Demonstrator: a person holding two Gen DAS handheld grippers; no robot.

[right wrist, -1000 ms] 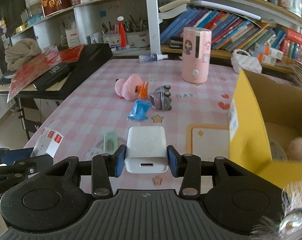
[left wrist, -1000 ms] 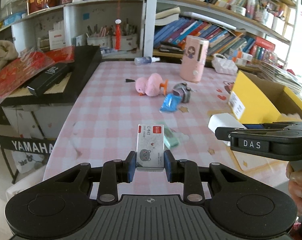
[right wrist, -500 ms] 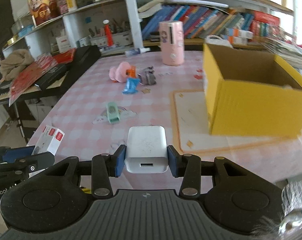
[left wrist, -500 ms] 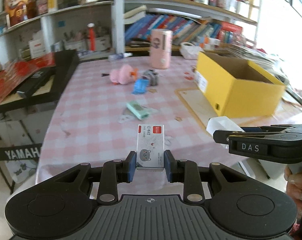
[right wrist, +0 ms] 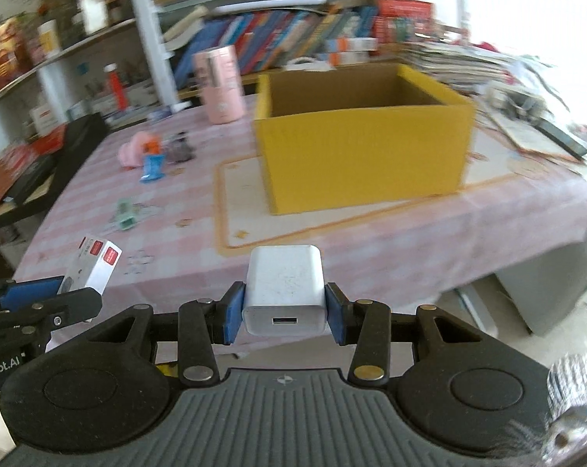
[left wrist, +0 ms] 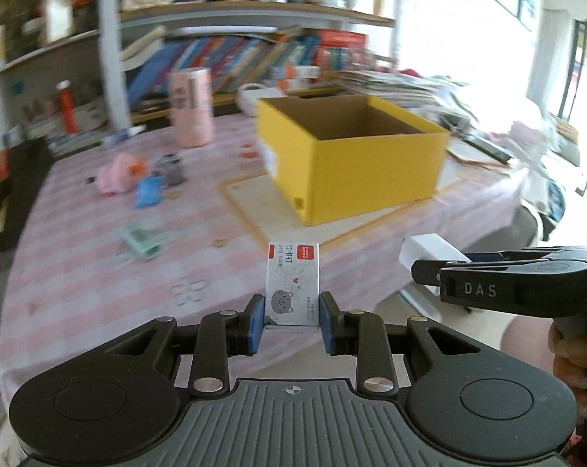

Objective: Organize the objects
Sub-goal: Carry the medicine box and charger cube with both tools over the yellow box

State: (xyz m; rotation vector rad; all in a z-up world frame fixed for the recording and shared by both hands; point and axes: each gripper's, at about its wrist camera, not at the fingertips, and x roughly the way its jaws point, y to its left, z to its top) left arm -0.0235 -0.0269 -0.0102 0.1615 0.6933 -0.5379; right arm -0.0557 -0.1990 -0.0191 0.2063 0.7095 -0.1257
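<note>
The left claw (left wrist: pixel 292 325) is clamped on a small staple box (left wrist: pixel 293 284), its blue pads pressing both narrow sides; the box stands upright between them, grey with a cat face low on the front and red labels at the top. The right claw (right wrist: pixel 284 313) is likewise closed on a white USB charger (right wrist: pixel 284 288), pads tight against its flanks, the port facing the camera. Both held things hang off the tabletop (right wrist: pixel 371 241), just at its near edge, side by side: in the left wrist view the right claw and the charger show at the right, with a hand (left wrist: pixel 569 350) behind them, and in the right wrist view the staple box shows at the lower left.

An open yellow cardboard box (right wrist: pixel 363 155) sits toward the far right corner of the pink checked tabletop, on a pale mat with an orange border. Left of it lie a pink plush toy (left wrist: pixel 118 173), a blue packet (left wrist: pixel 147 192) and a small grey toy (left wrist: pixel 170 169), close together. A mint-green item (left wrist: pixel 139 239) lies nearer the left edge. A tall pink cylinder (left wrist: pixel 190 107) stands by the far edge, before the bookshelves (left wrist: pixel 254 50). The background is motion-blurred.
</note>
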